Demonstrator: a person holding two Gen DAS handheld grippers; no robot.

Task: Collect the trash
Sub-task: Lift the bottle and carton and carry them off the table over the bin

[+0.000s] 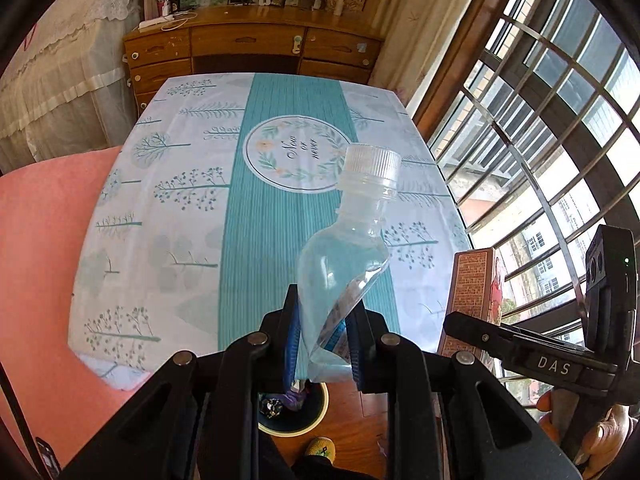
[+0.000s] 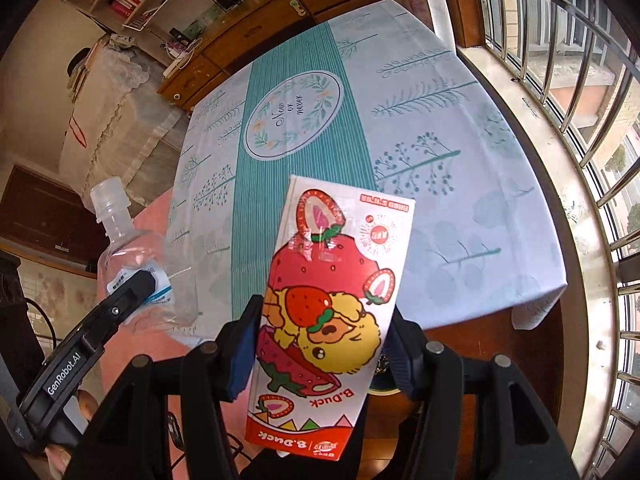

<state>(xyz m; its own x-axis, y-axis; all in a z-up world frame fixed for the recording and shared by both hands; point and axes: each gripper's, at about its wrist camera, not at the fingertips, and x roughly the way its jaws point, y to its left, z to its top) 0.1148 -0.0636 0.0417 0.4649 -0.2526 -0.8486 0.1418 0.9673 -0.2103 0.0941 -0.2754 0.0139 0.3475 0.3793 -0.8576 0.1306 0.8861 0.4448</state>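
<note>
Two pieces of trash are held above the near edge of the counter. Left gripper has its fingers pinching the crumpled body of a clear plastic bottle, white cap pointing away. Right gripper has its fingers pinching a strawberry B.Duck carton. Below, a round trash bin sits on the wooden floor.
</note>
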